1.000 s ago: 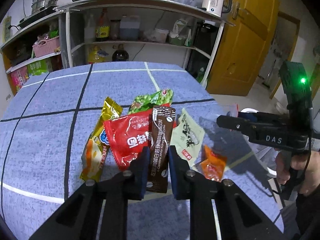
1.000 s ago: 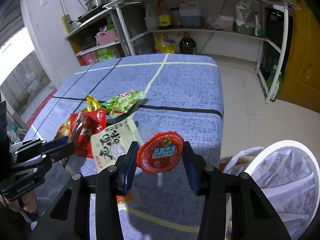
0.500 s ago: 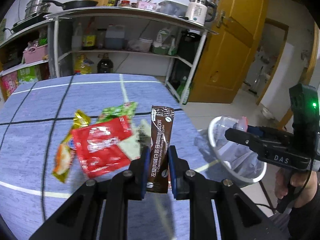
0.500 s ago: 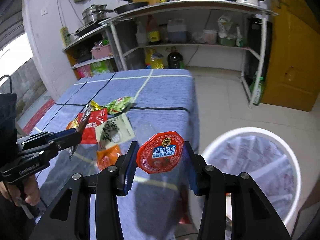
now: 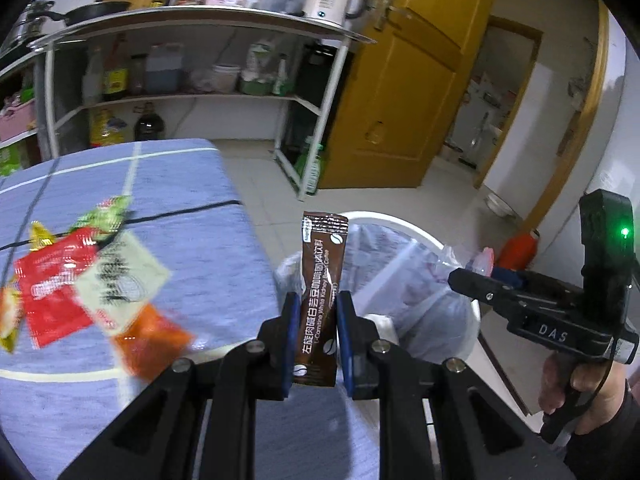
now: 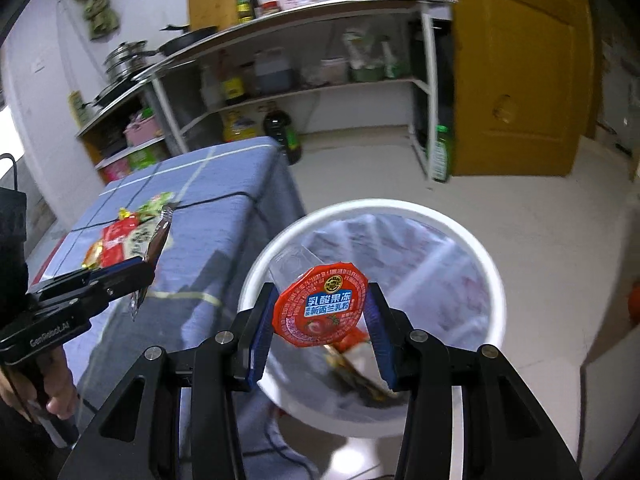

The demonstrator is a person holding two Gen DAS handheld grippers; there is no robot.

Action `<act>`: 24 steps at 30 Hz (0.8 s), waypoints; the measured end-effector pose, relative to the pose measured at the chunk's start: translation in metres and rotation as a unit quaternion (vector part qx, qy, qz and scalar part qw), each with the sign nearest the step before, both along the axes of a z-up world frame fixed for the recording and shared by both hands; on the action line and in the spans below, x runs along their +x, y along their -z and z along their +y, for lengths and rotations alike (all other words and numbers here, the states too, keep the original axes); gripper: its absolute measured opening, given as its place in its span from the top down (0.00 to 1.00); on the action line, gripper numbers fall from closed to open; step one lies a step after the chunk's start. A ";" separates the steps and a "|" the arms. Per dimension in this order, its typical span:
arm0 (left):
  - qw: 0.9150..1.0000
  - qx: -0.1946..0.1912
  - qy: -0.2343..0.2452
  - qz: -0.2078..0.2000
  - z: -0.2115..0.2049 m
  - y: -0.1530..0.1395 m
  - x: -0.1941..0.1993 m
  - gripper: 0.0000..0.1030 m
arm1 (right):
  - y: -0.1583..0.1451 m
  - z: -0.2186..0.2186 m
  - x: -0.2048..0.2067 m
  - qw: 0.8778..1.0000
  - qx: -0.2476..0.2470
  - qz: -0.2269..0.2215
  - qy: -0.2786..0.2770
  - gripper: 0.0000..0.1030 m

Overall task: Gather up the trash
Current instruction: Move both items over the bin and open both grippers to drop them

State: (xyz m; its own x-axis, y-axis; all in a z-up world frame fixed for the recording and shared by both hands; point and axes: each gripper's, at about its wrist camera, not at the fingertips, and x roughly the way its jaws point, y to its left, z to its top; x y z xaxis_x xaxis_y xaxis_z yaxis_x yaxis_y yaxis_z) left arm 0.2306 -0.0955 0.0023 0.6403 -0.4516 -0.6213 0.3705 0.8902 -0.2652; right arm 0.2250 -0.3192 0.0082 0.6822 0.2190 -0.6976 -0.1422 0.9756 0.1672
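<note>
My left gripper (image 5: 318,301) is shut on a brown coffee sachet (image 5: 322,264) that stands upright, just past the table's right edge and in front of the white lined bin (image 5: 404,229). My right gripper (image 6: 321,300) is shut on a clear jelly cup with a red lid (image 6: 322,305), held above the bin's (image 6: 493,280) mouth. Some wrappers (image 6: 352,360) lie inside the bin. On the blue tablecloth (image 5: 192,200) lie a red wrapper (image 5: 56,284), a pale wrapper (image 5: 120,276), an orange one (image 5: 150,340) and a green one (image 5: 104,212). Each view shows the other gripper: the right gripper (image 5: 460,276) and the left gripper (image 6: 140,268).
A metal shelf rack (image 5: 200,92) with bottles and a kettle stands behind the table. A yellow door (image 5: 404,92) is at the back right. A red object (image 5: 520,246) sits on the tiled floor beyond the bin. A hand (image 5: 576,384) grips the right tool.
Both grippers have swung right, off the table toward the bin, each still carrying its item. The bin now fills the middle of the right wrist view.
</note>
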 end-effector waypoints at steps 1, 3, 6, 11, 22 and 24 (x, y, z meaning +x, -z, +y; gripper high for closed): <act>1.000 -0.001 0.005 0.003 -0.008 0.001 0.002 0.81 | 0.002 -0.006 -0.001 1.000 0.001 0.002 0.006 0.56; 1.000 -0.001 0.016 0.005 -0.026 0.004 0.006 0.81 | 0.006 -0.017 -0.002 1.000 0.003 0.006 0.014 0.56; 1.000 0.004 0.029 0.011 -0.048 0.009 0.014 0.80 | 0.014 -0.026 0.000 1.000 -0.002 0.017 0.024 0.56; 0.999 0.013 0.041 0.025 -0.071 0.019 0.024 0.79 | 0.027 -0.034 0.007 0.999 -0.009 0.037 0.036 0.55; 0.999 -0.001 0.030 0.033 -0.061 0.022 0.027 0.64 | 0.028 -0.029 0.009 0.999 -0.011 0.032 0.039 0.49; 0.999 -0.006 0.028 0.027 -0.056 0.018 0.025 0.64 | 0.022 -0.027 0.008 0.999 -0.009 0.025 0.038 0.49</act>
State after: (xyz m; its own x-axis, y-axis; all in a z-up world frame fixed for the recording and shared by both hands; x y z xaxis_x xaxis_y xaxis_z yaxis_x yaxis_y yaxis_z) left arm 0.2553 -0.1514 -0.0154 0.5801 -0.4941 -0.6476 0.4049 0.8647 -0.2971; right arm 0.2326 -0.3458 -0.0140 0.6611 0.1543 -0.7343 -0.0586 0.9863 0.1545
